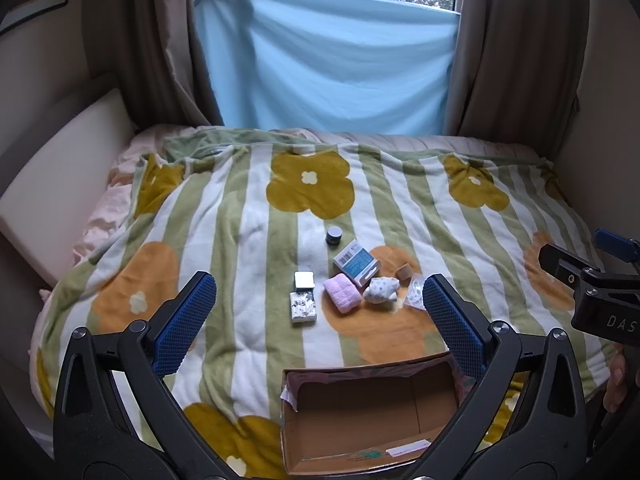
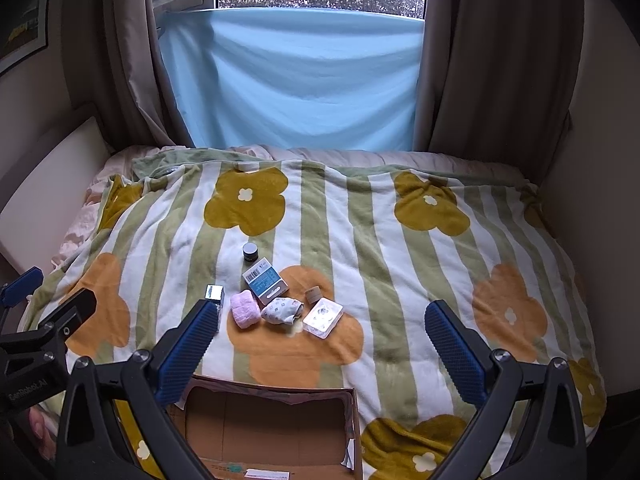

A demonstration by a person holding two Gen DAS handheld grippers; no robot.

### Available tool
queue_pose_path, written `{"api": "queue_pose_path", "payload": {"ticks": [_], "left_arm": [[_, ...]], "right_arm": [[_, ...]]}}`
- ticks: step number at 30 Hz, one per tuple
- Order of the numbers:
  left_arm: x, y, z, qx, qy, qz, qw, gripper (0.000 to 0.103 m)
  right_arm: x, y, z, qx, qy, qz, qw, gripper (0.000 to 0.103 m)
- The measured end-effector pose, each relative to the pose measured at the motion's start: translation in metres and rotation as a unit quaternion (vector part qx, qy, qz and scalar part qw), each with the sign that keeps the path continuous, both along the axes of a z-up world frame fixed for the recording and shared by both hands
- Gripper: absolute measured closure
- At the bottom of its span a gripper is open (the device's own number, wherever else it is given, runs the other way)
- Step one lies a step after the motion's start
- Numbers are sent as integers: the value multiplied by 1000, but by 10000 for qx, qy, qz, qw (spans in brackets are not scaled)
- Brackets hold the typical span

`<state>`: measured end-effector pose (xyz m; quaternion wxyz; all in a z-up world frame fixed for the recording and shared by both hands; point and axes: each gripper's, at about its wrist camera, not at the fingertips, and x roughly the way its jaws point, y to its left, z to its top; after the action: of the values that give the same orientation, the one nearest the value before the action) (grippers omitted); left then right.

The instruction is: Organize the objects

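Small items lie clustered on a striped flower blanket: a dark round jar, a blue-and-white carton, a pink folded cloth, a patterned white bundle, a silver tin above a black-and-white pack, a small brown block and a clear packet. An open cardboard box sits at the near edge. My left gripper hangs open above the box, short of the cluster. My right gripper is open too, with the box below it and the jar, carton and clear packet ahead.
A blue sheet covers the window between brown curtains. A cream cushion leans against the left wall. The blanket spreads wide on both sides of the cluster. Part of the right gripper's body shows at the right edge of the left wrist view.
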<state>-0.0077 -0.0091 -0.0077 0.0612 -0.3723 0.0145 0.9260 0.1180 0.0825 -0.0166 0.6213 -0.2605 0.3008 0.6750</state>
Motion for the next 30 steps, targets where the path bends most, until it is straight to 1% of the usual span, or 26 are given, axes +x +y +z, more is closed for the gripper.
{"api": "queue_pose_path", "payload": {"ticks": [30], "left_arm": [[-2,-3,1,8,-26,-168,9999,1]], "right_arm": [[-5,-1,2,5,-19,-114,9999,1]]}}
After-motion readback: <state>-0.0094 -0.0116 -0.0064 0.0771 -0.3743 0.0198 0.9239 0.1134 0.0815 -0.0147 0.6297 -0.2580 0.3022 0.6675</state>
